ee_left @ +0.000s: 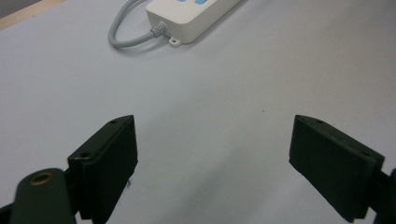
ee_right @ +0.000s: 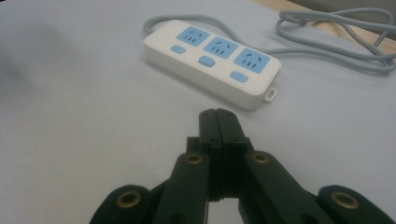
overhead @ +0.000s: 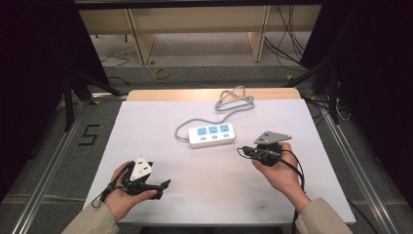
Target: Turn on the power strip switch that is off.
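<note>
On the white table, a power strip is lying mid-surface.
Left gripper is gaping wide and empty; right gripper is pinching closed on nothing, nearing the strip.

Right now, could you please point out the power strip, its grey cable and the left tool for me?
power strip (overhead: 212, 135): high view, white top face beside the middle socket.
grey cable (overhead: 234, 100): high view, coiled loops behind the strip.
left tool (ee_left: 212, 163): left gripper view, open gap midway between its tips.
</note>
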Demonstrator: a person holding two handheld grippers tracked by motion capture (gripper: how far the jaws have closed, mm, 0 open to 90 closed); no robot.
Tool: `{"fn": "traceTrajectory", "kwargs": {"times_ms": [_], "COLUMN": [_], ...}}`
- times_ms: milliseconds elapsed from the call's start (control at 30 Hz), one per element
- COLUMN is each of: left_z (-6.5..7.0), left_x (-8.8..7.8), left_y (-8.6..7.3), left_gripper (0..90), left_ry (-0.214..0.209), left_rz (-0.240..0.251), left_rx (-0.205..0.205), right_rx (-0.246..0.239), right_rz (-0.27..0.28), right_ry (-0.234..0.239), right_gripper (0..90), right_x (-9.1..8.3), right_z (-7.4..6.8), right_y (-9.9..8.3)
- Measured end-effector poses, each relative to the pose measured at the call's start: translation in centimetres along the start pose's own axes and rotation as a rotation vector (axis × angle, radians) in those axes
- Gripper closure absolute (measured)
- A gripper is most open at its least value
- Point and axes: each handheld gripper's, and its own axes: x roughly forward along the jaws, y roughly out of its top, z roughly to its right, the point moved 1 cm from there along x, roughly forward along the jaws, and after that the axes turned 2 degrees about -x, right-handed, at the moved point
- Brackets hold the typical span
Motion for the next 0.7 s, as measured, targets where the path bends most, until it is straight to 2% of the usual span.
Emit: {"fn": "traceTrajectory", "kwargs": {"times_ms": [700], "left_z": [-0.03], "left_x": [-0.01], "left_y": [-0.01], "left_gripper": [14.9], "left_ry": [0.000], "left_rz": [0.000], "left_rx": [0.000], "right_rx": [-0.006], "right_rz": [0.002], "right_ry": [0.002], "right_gripper": [90.0], "right_x": [0.90], "right_z": [-0.04], "right_y": [1.02]}}
